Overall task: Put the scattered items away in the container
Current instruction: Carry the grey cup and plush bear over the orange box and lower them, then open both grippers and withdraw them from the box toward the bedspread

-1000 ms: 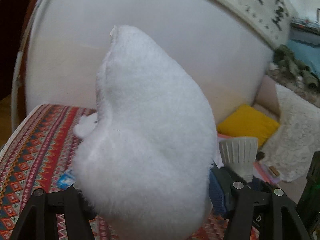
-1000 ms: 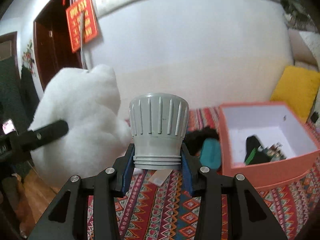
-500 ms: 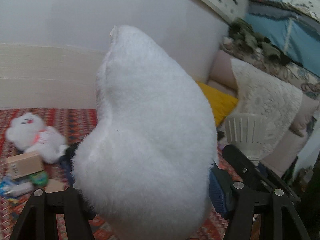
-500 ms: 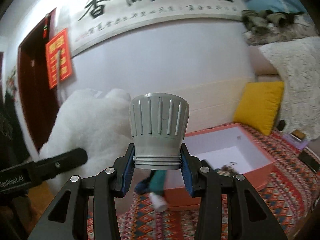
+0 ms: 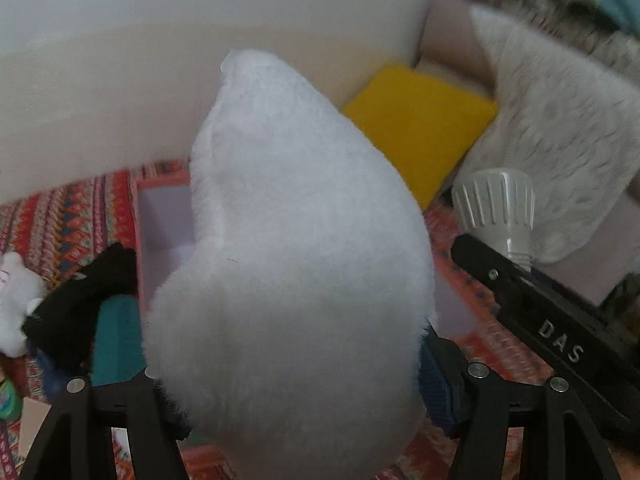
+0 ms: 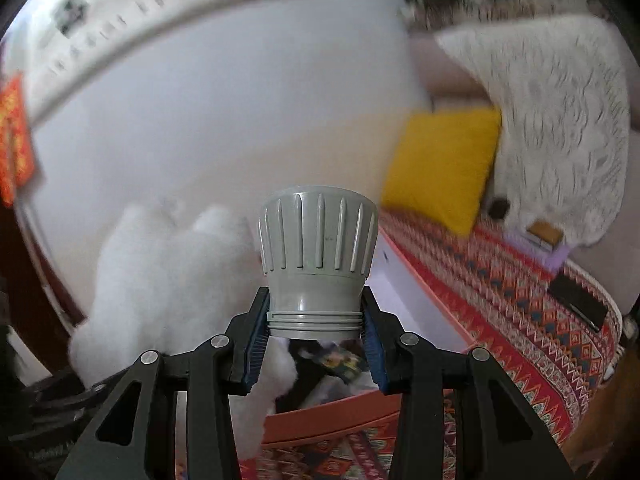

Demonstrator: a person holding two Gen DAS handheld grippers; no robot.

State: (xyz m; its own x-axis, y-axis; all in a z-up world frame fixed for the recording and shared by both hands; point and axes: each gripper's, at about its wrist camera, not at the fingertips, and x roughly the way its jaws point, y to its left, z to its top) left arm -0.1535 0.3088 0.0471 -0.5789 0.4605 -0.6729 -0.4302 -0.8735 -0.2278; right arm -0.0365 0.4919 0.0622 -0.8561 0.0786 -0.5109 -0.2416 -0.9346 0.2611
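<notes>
My left gripper (image 5: 296,396) is shut on a big white plush toy (image 5: 288,264) that fills the left wrist view and hangs over the orange box (image 5: 138,216). The plush also shows at the left of the right wrist view (image 6: 160,280). My right gripper (image 6: 316,336) is shut on a grey ribbed lamp bulb base (image 6: 318,256), held above the orange box (image 6: 340,412), which has small items inside. The bulb base (image 5: 494,208) and right gripper arm show at the right of the left wrist view.
A patterned red cloth (image 6: 500,300) covers the surface. A small white plush (image 5: 16,300), a black item (image 5: 88,296) and a teal item (image 5: 116,340) lie left of the box. A yellow cushion (image 6: 444,160) and a lace-covered sofa (image 6: 560,120) stand at the right.
Both grippers have swung right and tilted down toward the orange box, still holding the plush and the bulb base. The box now lies directly under them.
</notes>
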